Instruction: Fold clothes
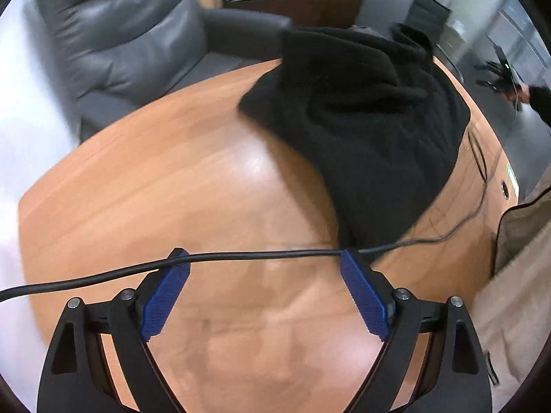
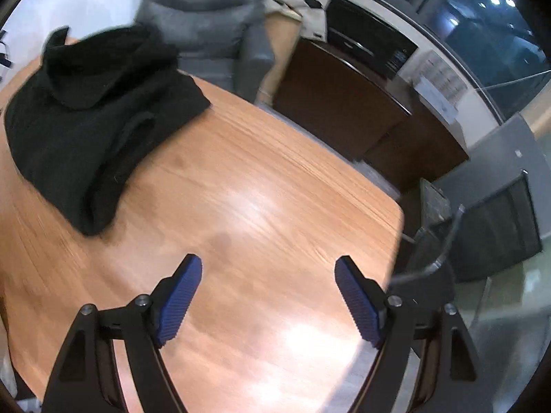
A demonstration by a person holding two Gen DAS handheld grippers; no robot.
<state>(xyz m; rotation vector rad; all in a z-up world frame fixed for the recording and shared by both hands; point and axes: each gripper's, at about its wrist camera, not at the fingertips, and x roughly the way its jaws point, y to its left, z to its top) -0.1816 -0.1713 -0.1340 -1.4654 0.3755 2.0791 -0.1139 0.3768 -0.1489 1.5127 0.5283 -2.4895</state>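
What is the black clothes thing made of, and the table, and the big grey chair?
The black garment looks like soft, fuzzy fleece or thick knit: matte, nubbly, with no shine. The table looks like wood or wood-look laminate: orange-brown grain lines with glossy glare patches. The grey armchair looks like leather or faux leather: smooth, puffy cushions with soft sheen and creases. Which kind, I cannot tell.

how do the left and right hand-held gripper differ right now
The left hand-held gripper has a black cable stretched across its fingertips; the right hand-held gripper has nothing crossing it. The left one's right fingertip sits next to the black garment; the right one is well clear of it, over bare wooden table. Shared: both are open and empty, with blue ribbed pads.
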